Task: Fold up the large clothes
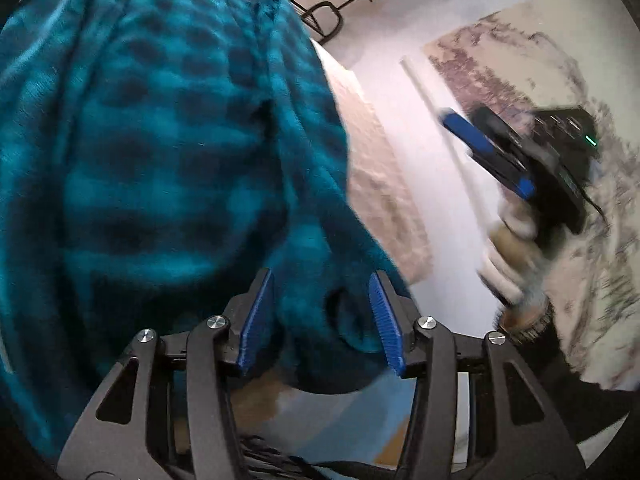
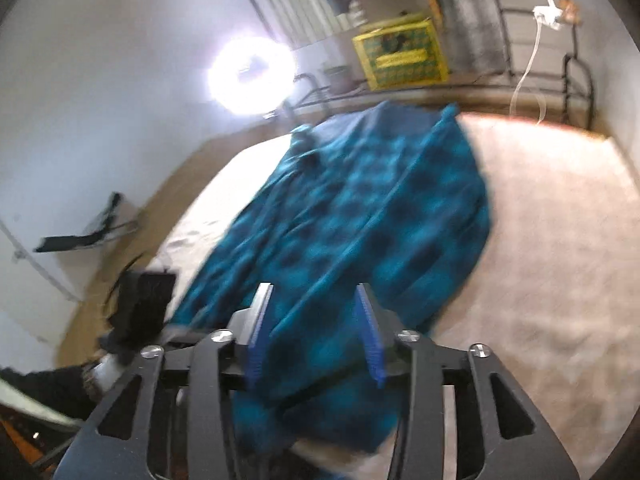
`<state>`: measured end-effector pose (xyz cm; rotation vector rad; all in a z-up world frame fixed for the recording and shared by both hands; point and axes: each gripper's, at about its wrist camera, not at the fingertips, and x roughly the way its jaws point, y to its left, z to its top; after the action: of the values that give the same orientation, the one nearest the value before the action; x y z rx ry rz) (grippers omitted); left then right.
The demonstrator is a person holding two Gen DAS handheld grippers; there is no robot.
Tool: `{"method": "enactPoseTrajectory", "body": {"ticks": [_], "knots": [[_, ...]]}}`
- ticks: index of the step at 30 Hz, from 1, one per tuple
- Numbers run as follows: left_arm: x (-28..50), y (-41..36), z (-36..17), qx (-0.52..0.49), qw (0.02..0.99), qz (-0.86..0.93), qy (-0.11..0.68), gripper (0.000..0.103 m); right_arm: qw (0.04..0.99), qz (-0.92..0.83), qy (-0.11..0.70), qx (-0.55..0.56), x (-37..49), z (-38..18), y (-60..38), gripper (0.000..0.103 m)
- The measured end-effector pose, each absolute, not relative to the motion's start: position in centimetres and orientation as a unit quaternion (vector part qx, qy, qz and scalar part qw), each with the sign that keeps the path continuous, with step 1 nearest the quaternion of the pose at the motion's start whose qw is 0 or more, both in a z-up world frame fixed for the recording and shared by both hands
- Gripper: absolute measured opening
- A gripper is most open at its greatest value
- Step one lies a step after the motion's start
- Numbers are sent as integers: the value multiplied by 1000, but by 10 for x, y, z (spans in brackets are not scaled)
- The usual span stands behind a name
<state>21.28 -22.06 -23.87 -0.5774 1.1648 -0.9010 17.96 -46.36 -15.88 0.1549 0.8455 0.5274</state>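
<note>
Ribbed blue pads line both black tools; no brand, label or legible writing shows on either. Left tool (image 1: pixel 322 312): jaws stand partly apart, with a bunched fold of the checked garment (image 1: pixel 160 152) between the pads, which do not press on it. Right tool (image 2: pixel 314 328): jaws likewise partly apart over the same cloth (image 2: pixel 360 216), nothing pinched. Garment is soft, fleece-like, teal with dark navy checks, lying spread in long folds on the bed (image 2: pixel 552 240), whose cover is pale beige and nubbly. From the left wrist view the right tool (image 1: pixel 496 148) shows in a hand (image 1: pixel 516 240), blurred. Farther back: a bright ring light (image 2: pixel 252 76), a yellow crate (image 2: pixel 400 56) (its print unreadable) and a black metal bed frame (image 2: pixel 576 68).
</note>
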Motion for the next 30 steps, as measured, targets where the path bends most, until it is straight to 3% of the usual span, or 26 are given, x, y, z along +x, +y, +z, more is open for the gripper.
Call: {"method": "enactPoseTrajectory", "body": {"ticks": [3,8,9,10,12,22,23,24,25,30], "knots": [[212,-219,-229,-283,698,-414,511,59,882,221,409,71,224,-154,-474,43],[221,-235,-227,-272,703,-411,513,60,889,177,416,71,300,-155,-481,44],[224,-240,-230,-266,702,-410,518,47,889,168,421,71,318,-158,-479,45],[227,-244,-233,-266,697,-413,523,21,889,155,426,70,335,-161,-478,45],[229,-246,-239,-261,695,-409,531,2,886,133,438,67,368,-171,-474,45],[227,-257,-226,-251,689,-443,515,2,870,11,492,30,483,-220,-466,50],[227,-259,-224,-248,688,-447,514,2,866,2,499,20,489,-225,-465,45],[228,-263,-226,-247,687,-449,515,2,863,-5,505,8,493,-229,-464,14],[227,-263,-224,-246,686,-452,514,2,859,-11,511,-8,497,-233,-463,4],[238,-267,-225,-264,676,-462,510,2,874,-40,482,-42,494,-213,-473,3]]}}
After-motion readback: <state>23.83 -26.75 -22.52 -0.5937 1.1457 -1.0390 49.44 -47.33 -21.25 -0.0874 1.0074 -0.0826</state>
